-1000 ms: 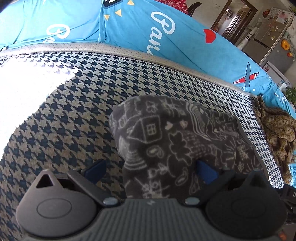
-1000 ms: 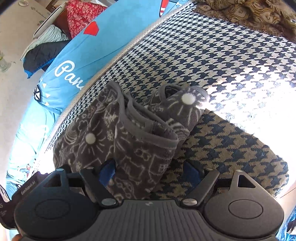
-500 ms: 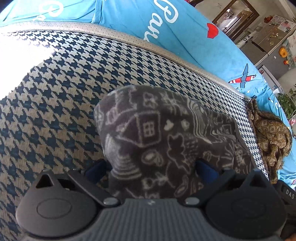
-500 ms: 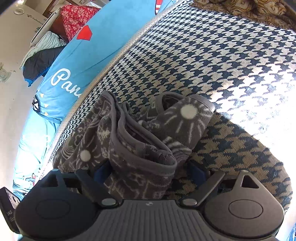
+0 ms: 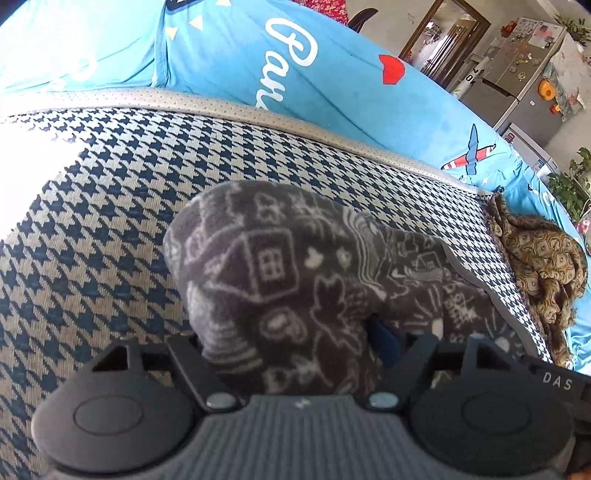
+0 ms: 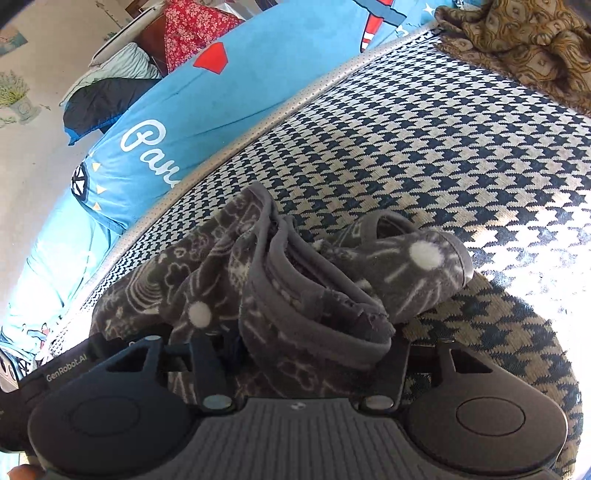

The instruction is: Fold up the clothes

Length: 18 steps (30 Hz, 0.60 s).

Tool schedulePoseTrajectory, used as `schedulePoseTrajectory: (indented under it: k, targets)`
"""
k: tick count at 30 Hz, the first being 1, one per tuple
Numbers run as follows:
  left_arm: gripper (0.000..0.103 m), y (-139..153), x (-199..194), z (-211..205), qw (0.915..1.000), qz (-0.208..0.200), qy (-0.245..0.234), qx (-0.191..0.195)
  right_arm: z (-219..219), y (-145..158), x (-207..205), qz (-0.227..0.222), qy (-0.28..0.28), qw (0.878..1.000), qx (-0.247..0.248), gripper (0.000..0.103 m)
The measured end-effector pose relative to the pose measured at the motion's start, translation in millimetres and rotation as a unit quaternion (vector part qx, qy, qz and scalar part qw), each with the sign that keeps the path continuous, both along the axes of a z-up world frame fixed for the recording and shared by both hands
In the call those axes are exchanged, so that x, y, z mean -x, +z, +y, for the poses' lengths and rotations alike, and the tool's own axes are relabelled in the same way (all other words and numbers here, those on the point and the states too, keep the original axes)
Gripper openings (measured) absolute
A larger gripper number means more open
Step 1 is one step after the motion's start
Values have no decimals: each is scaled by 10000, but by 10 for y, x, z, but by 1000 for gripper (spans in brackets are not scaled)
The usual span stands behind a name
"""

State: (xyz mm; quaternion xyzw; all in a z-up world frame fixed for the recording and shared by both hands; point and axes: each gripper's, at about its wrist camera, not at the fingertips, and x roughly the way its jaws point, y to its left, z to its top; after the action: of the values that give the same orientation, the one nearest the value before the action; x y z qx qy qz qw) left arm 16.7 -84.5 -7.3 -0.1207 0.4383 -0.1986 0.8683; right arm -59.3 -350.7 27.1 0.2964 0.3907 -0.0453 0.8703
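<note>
A dark grey fleece garment (image 5: 295, 280) with white doodle print lies bunched on a houndstooth-covered surface (image 5: 92, 229). My left gripper (image 5: 291, 343) is shut on the garment's near fold; a blue pad (image 5: 384, 339) shows at its right finger. In the right wrist view the same garment (image 6: 295, 288) shows its layered hems and a cuff with a white sun print (image 6: 424, 258). My right gripper (image 6: 306, 350) is shut on the folded hem edge, with fabric bulging between the fingers.
A blue printed cushion (image 5: 295, 62) runs along the far edge of the houndstooth surface (image 6: 443, 129). A brown patterned cloth (image 5: 543, 269) is heaped at the right end, also in the right wrist view (image 6: 524, 33). A fridge (image 5: 517, 77) stands beyond.
Both grippers have closed from open onto the grey garment. The fabric now bunches higher between the fingers.
</note>
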Motion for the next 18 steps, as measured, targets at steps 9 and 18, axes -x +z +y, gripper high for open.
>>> schedulePoseTrajectory:
  k: [9, 18]
  targets:
    - [55, 303, 184, 71, 9955, -808, 227, -444, 150, 198, 17, -584, 245, 9975, 330, 36]
    - [56, 614, 183, 456, 9888, -1165, 585, -732, 491, 406, -113, -1129, 537, 9919, 204, 36]
